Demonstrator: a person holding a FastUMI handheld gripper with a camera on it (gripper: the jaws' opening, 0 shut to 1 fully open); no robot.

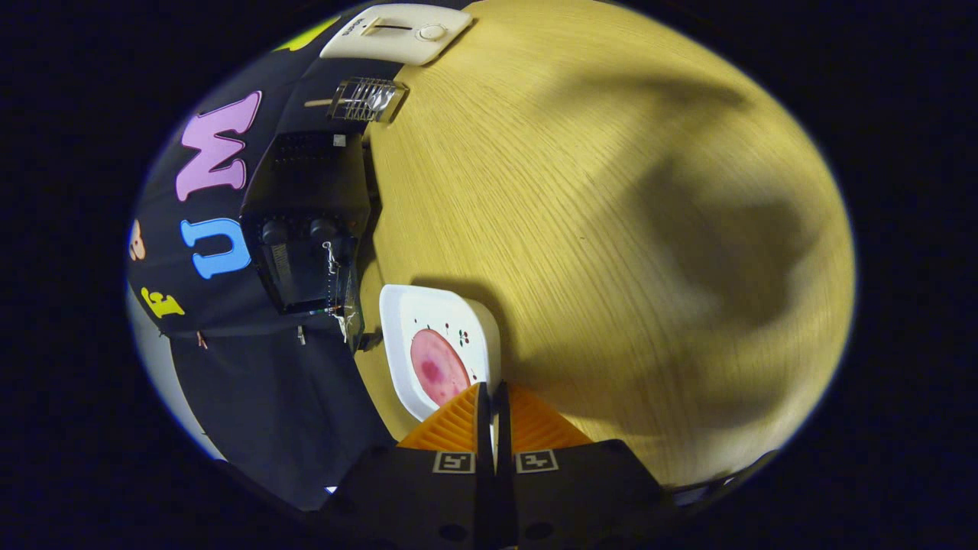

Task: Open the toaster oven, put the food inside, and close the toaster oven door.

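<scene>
1. Currently, the gripper with 2 orange ribbed fingers is rolled sideways, so the light wooden tabletop stands tilted in its view.
2. Jaw state: clenched, the 2 fingers nearly touching with only a thin slit between them. Whether anything is pinched in that slit cannot be told.
3. The fingertips sit at the near rim of the white rounded-square plate, overlapping its edge.
4. The task's food, a round pink slice, lies flat on that plate, just ahead of the fingertips.
5. The black toaster oven stands beyond the plate, against the booth's black cloth wall. Its 2 dark knobs face the gripper; the door's position cannot be told.
6. A small metal wire rack and a white flat appliance lie farther along the same wall.
</scene>
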